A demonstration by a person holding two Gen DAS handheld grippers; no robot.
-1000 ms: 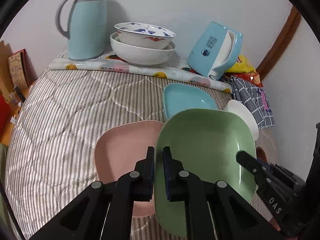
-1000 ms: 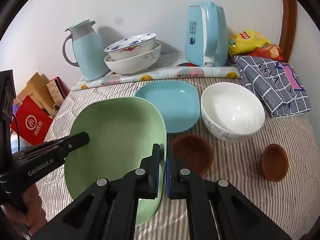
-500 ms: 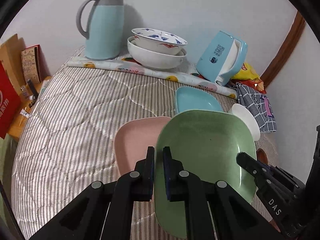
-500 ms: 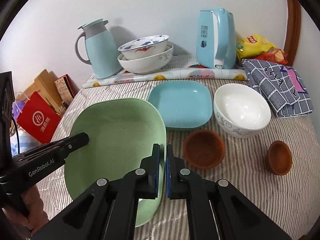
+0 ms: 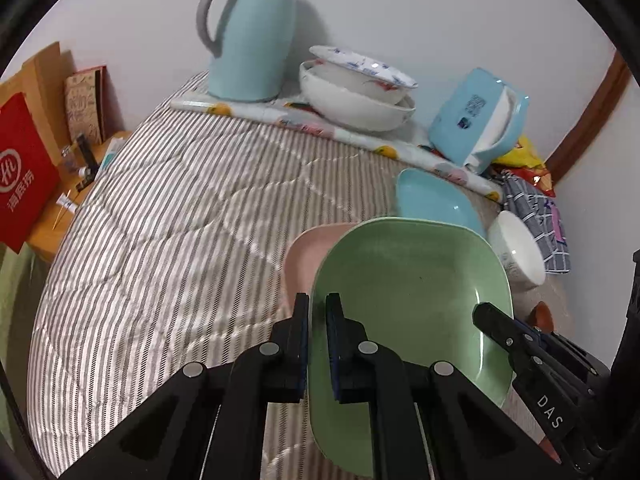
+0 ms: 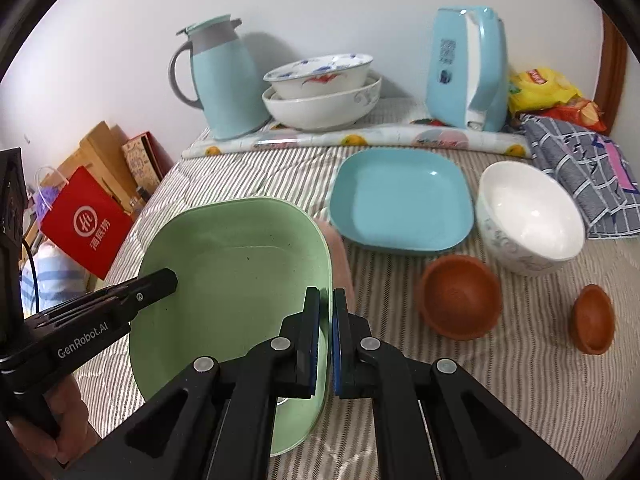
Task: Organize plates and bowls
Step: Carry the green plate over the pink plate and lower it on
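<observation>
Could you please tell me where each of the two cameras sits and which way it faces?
Left wrist: on the left gripper, facing forward and down at the green plate whose rim it clamps; the right gripper's tip shows at right.
Right wrist: on the right gripper, clamped on the plate's opposite rim; the left gripper and hand show at left.
Both share the green plate, blue plate and white bowl.

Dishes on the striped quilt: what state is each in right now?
Green square plate: lifted, tilted, clamped by both tongs.
Pink plate: flat, partly under the green one.
Blue square plate: flat, empty.
White bowl: upright, empty.
Two brown bowls: tipped sideways.
</observation>
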